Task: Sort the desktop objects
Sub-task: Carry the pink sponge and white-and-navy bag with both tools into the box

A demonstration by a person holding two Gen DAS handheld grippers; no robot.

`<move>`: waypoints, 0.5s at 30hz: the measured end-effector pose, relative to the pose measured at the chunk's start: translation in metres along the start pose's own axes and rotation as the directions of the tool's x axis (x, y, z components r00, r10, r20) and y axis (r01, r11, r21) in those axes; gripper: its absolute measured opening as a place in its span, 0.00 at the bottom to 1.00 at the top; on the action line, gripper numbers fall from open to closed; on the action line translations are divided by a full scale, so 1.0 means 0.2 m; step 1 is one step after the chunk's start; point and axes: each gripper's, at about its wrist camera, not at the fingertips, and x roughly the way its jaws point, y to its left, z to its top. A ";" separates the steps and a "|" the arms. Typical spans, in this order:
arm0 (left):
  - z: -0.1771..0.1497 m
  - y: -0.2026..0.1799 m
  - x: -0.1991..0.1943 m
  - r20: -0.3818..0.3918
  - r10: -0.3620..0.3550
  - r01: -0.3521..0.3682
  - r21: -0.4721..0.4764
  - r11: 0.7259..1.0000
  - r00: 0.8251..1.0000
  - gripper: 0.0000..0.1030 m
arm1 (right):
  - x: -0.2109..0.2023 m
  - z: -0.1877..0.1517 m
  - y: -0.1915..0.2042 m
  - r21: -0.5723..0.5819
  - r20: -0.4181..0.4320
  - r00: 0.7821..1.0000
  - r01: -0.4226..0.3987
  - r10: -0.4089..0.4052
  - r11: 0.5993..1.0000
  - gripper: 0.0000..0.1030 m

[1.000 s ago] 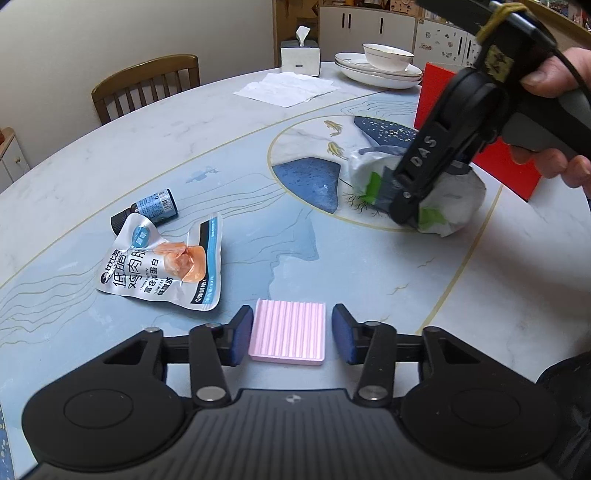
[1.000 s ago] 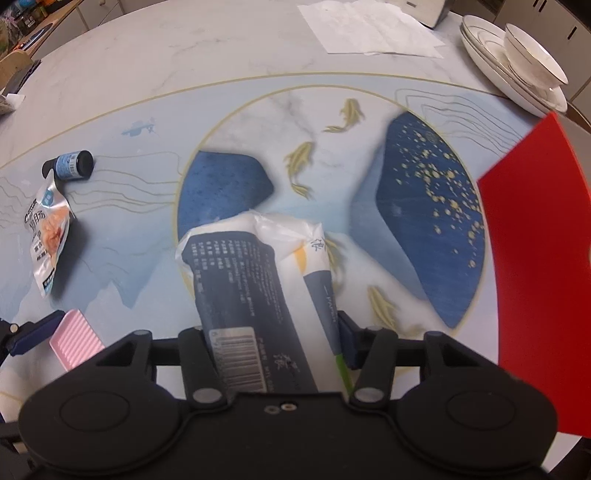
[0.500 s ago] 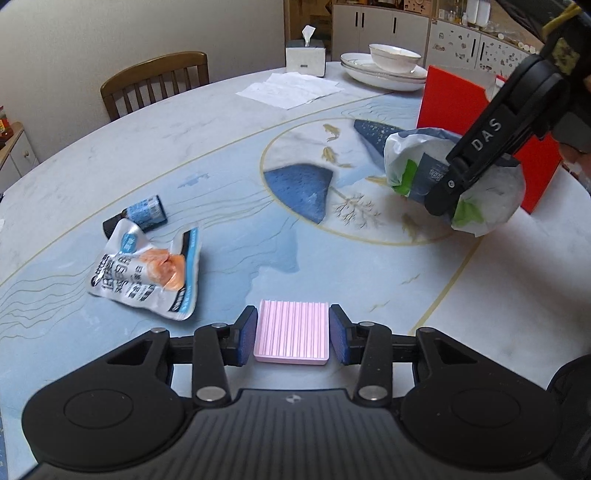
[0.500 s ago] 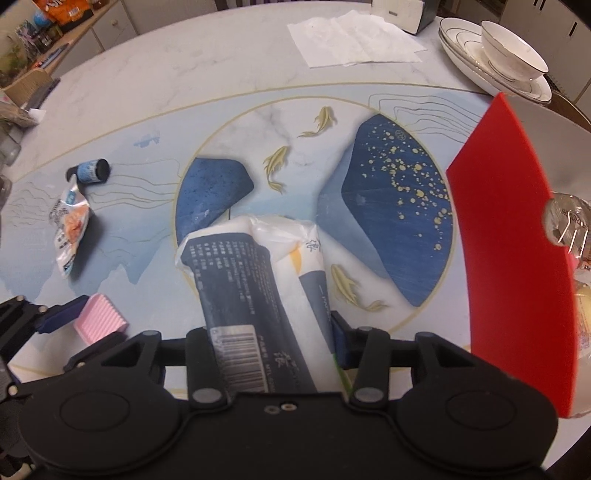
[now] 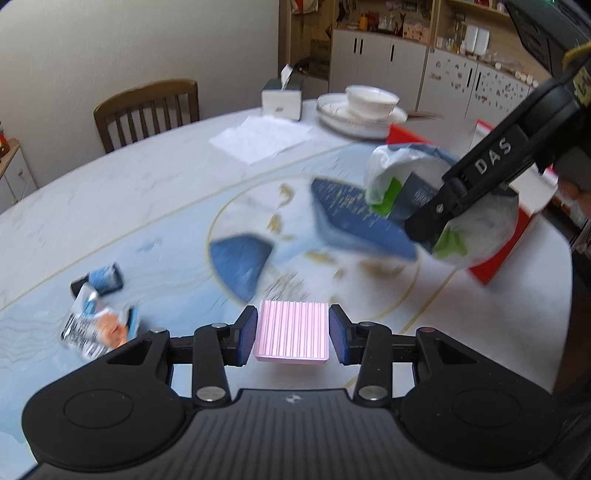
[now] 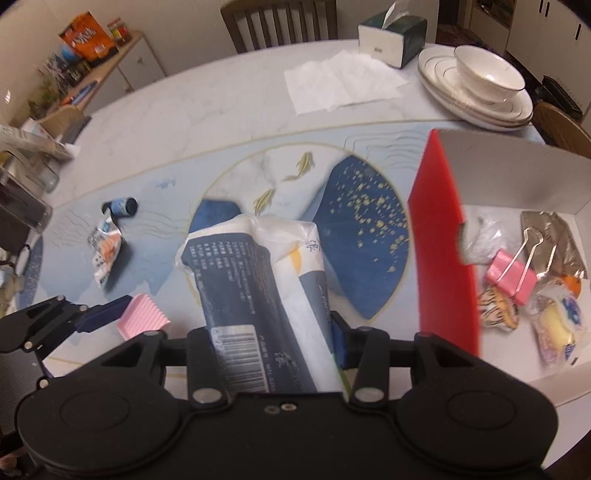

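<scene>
- Two grippers in view, both loaded and raised above the table (image 5: 110, 192).
- Left gripper (image 5: 292, 334): fingers closed onto the side edges of a pink ribbed block (image 5: 291, 330), blue pads (image 5: 246, 334) pressed against it; block held level, clear of the tabletop. Same block seen from the right wrist view (image 6: 143, 320), low at left, pinched by the left gripper (image 6: 110, 317).
- Right gripper (image 6: 273, 343): fingers clamped around a white and dark blue plastic packet (image 6: 255, 288), barcode end nearest the camera, far end sticking forward. From the left wrist view, right gripper (image 5: 424, 229) gripping the packet (image 5: 410, 184) in the air, over the near edge of the red box (image 5: 513, 240).
- Red box (image 6: 439, 258) at right of table, open top, white inside; contents: pink binder clip (image 6: 511, 278), silver foil wrapper (image 6: 554, 240), striped snack piece (image 6: 495, 308), wrapped yellow snack (image 6: 557, 321), clear plastic scrap (image 6: 480, 236).
- Remaining on table, left side: small dark bottle with blue label (image 6: 122, 207) lying on its side; crumpled snack pouch (image 6: 105, 251) just beside it. Same pair in left wrist view: bottle (image 5: 99, 278), pouch (image 5: 96, 328).
- Far side of table: tissue box (image 6: 391, 35), spread paper napkins (image 6: 340, 86), stacked plates (image 6: 443, 99) with bowl (image 6: 487, 79) on top.
- Wooden chair (image 5: 147, 110) behind the table.
- Left wrist view motion-blurred; fine print on packets not legible.
</scene>
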 end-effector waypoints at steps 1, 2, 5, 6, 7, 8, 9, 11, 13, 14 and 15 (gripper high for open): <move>0.03 -0.03 -0.01 0.008 -0.002 0.002 0.003 1.000 1.000 0.39 | -0.03 0.00 -0.02 0.001 0.008 1.000 -0.008 0.008 1.000 0.42; 0.06 -0.06 -0.02 0.016 -0.007 0.007 0.006 1.000 1.000 0.39 | -0.05 0.01 -0.05 0.003 0.018 1.000 -0.017 0.016 1.000 0.42; 0.13 -0.15 -0.05 0.052 -0.009 0.008 0.021 1.000 0.999 0.39 | -0.12 0.02 -0.13 0.013 0.046 0.998 -0.038 0.037 0.999 0.42; 0.15 -0.18 -0.06 0.068 -0.005 0.004 0.025 1.000 0.998 0.39 | -0.15 0.03 -0.17 0.021 0.056 0.998 -0.040 0.038 0.999 0.42; 0.17 -0.21 -0.07 0.078 -0.004 0.002 0.026 1.000 0.997 0.39 | -0.17 0.04 -0.20 0.025 0.064 0.997 -0.045 0.043 0.999 0.42; 0.19 -0.23 -0.07 0.084 -0.003 0.001 0.024 1.000 0.996 0.39 | -0.19 0.04 -0.23 0.027 0.071 0.996 -0.048 0.046 0.998 0.42; 0.21 -0.26 -0.07 0.088 -0.003 0.001 0.023 1.000 0.996 0.39 | -0.21 0.05 -0.27 0.028 0.080 0.996 -0.047 0.045 0.998 0.42; 0.24 -0.30 -0.06 0.093 -0.004 0.002 0.021 1.000 0.996 0.39 | -0.24 0.06 -0.34 0.030 0.095 0.995 -0.040 0.037 0.999 0.42; 0.27 -0.35 -0.05 0.097 -0.007 0.005 0.020 1.000 0.995 0.39 | -0.26 0.05 -0.42 0.040 0.104 0.994 -0.031 0.027 0.999 0.42; 0.29 -0.37 -0.05 0.099 -0.008 0.006 0.021 1.000 0.995 0.39 | -0.27 0.05 -0.46 0.046 0.106 0.994 -0.026 0.021 0.999 0.42; 0.30 -0.39 -0.05 0.101 -0.009 0.007 0.023 1.000 0.995 0.39 | -0.27 0.05 -0.51 0.054 0.107 0.994 -0.021 0.016 0.998 0.42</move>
